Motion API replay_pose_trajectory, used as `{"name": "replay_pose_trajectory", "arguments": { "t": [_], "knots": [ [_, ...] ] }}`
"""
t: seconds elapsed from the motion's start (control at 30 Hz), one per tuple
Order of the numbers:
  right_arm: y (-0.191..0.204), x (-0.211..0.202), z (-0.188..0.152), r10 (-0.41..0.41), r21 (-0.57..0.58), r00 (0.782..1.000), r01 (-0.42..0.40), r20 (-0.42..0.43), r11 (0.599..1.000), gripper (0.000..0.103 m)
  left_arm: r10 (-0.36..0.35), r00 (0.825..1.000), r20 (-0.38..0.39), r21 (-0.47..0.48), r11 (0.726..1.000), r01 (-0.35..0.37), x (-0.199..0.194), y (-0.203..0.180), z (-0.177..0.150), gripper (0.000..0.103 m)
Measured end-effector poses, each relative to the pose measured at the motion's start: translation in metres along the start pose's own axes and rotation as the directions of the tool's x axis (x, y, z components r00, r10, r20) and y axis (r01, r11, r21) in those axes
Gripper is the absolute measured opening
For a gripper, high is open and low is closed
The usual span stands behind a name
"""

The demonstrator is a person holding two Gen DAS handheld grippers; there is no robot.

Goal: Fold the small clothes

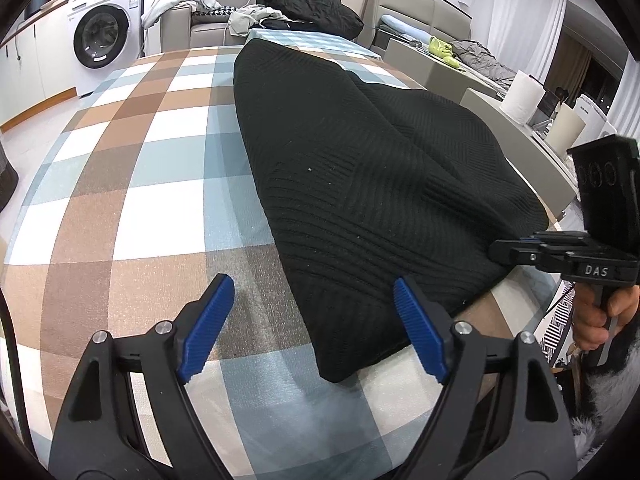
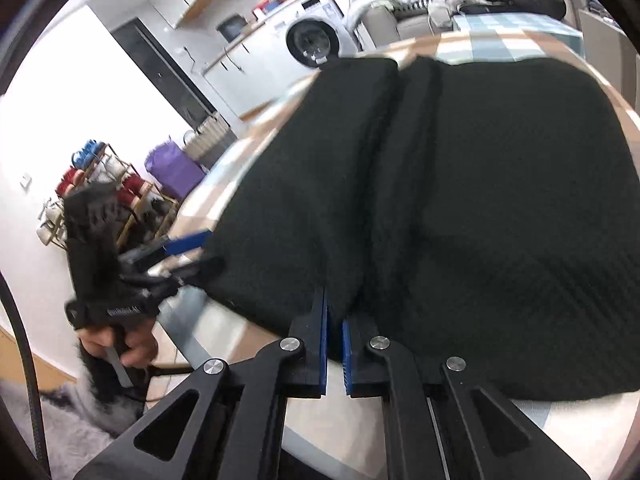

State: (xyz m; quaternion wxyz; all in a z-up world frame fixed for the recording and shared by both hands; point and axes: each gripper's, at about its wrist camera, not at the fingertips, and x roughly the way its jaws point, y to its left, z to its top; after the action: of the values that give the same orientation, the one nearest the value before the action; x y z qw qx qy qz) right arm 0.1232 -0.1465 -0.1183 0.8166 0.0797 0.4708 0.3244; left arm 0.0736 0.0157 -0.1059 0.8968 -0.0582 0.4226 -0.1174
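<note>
A fold of the black knit [image 2: 460, 184] is pinched at its near edge by the right claw [image 2: 335, 344]. The left claw [image 1: 316, 328] is held spread, the knit's near corner lying between its pads [image 1: 208, 328] on the checked cloth [image 1: 132, 184].

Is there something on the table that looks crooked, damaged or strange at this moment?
Nothing looks damaged. The black knit garment lies askew across the checked tablecloth, its right edge at the table's edge. The right gripper pinches its near hem; the left gripper is open.
</note>
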Motion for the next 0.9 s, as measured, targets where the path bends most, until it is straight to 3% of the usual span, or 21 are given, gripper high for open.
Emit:
{"name": "replay_pose_trajectory", "arguments": {
  "t": [0.07, 0.1, 0.13, 0.2, 0.3, 0.37, 0.43, 0.5, 0.6, 0.67, 0.73, 0.8, 0.87, 0.9],
  "knots": [
    [0.005, -0.002, 0.003, -0.010, -0.018, 1.000, 0.010, -0.001, 1.000, 0.012, 0.001, 1.000, 0.000, -0.003, 1.000, -0.001, 0.000, 0.000, 0.000, 0.080],
    [0.007, -0.002, 0.006, -0.004, -0.018, 1.000, 0.005, 0.007, 1.000, 0.022, 0.000, 1.000, -0.002, -0.006, 1.000, 0.000, 0.000, 0.001, 0.000, 0.081],
    [0.008, -0.002, 0.010, 0.013, -0.009, 1.000, -0.012, 0.019, 1.000, 0.038, -0.001, 1.000, -0.003, -0.008, 1.000, 0.001, 0.000, 0.001, 0.000, 0.081],
    [0.003, 0.001, 0.022, 0.055, 0.039, 0.997, -0.057, 0.051, 0.998, 0.047, -0.001, 1.000, -0.003, -0.012, 1.000, 0.001, 0.000, 0.001, 0.001, 0.081],
    [-0.015, 0.020, 0.047, 0.090, 0.149, 0.993, -0.100, 0.072, 0.984, 0.047, 0.001, 1.000, -0.001, -0.010, 1.000, -0.001, 0.000, 0.001, 0.001, 0.081],
    [-0.024, 0.034, 0.060, 0.113, 0.204, 0.991, -0.126, 0.075, 0.971, 0.038, 0.000, 1.000, 0.000, -0.009, 1.000, 0.000, 0.000, 0.002, 0.001, 0.081],
    [-0.021, 0.044, 0.069, 0.078, 0.193, 0.994, -0.091, 0.070, 0.977, 0.019, -0.004, 1.000, 0.001, -0.015, 1.000, 0.004, 0.000, 0.003, 0.001, 0.081],
    [-0.015, 0.048, 0.072, 0.043, 0.168, 0.997, -0.054, 0.066, 0.984, 0.010, -0.007, 1.000, 0.002, -0.026, 1.000, 0.007, 0.000, 0.004, 0.001, 0.081],
    [0.008, 0.027, 0.067, 0.002, 0.053, 0.984, -0.012, 0.178, 0.999, 0.009, -0.016, 1.000, 0.018, -0.037, 0.999, 0.016, -0.004, 0.005, 0.002, 0.081],
    [0.022, 0.012, 0.066, -0.057, -0.011, 0.968, 0.062, 0.243, 0.998, 0.009, -0.023, 1.000, 0.019, -0.037, 0.999, 0.023, -0.005, 0.004, 0.003, 0.081],
    [0.026, 0.013, 0.060, -0.153, -0.026, 0.965, 0.162, 0.213, 0.986, 0.008, -0.021, 1.000, 0.008, -0.031, 0.999, 0.021, -0.002, 0.003, 0.002, 0.081],
    [0.022, 0.025, 0.058, -0.202, -0.027, 0.966, 0.209, 0.161, 0.978, 0.009, -0.011, 1.000, 0.000, -0.025, 1.000, 0.011, 0.001, 0.001, 0.001, 0.081],
    [0.017, 0.034, 0.057, -0.219, -0.021, 0.970, 0.223, 0.107, 0.975, 0.012, -0.007, 1.000, 0.002, -0.025, 1.000, 0.007, 0.001, 0.001, 0.001, 0.081],
    [0.014, 0.032, 0.056, -0.193, -0.003, 0.974, 0.195, 0.118, 0.981, 0.019, -0.007, 1.000, 0.003, -0.028, 1.000, 0.007, 0.001, 0.002, 0.002, 0.081]
  ]
}}
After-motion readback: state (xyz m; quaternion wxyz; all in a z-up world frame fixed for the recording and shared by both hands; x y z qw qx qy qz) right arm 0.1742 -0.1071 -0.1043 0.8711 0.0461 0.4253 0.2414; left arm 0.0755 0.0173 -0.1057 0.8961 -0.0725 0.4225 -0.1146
